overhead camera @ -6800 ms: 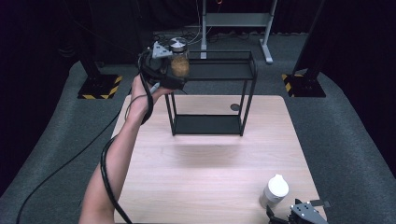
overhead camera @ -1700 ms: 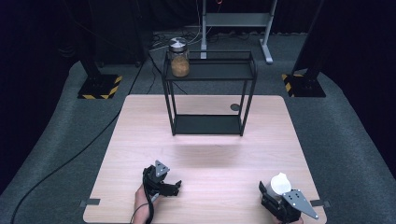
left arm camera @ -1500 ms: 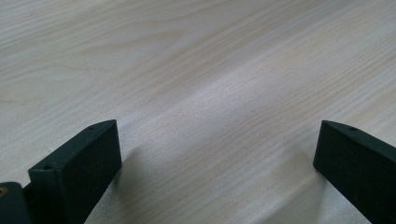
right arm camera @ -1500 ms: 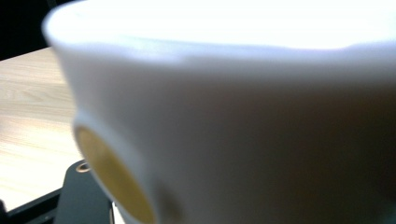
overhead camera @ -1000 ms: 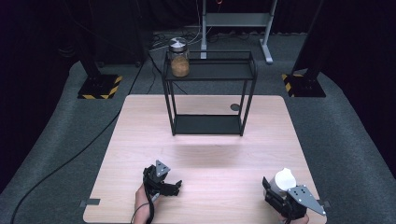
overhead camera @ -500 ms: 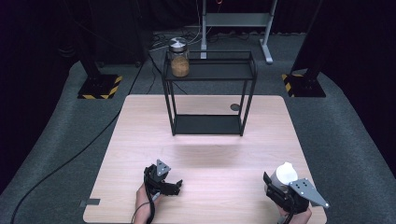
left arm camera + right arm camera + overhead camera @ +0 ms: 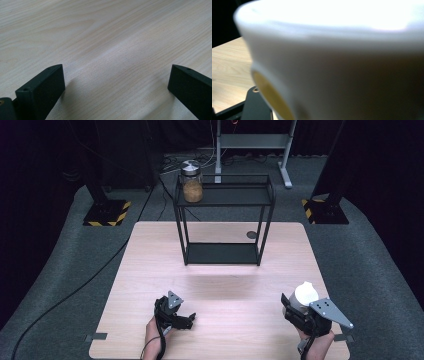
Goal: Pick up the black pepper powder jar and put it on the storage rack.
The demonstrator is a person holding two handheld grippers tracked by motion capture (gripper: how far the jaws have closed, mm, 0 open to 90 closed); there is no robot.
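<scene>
Bottle (image 7: 305,294) clamped in right gripper (image 7: 300,312), above table (image 7: 225,285).

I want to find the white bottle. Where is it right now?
In the high view the white bottle sits at the table's near right corner, gripped in the right tool, far from the black shelf and its jar.

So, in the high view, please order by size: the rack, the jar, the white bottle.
1. rack, clearly the largest.
2. jar and white bottle look about alike; the bottle is nearer the camera and partly hidden by the right gripper, so I do not rank them.
</scene>
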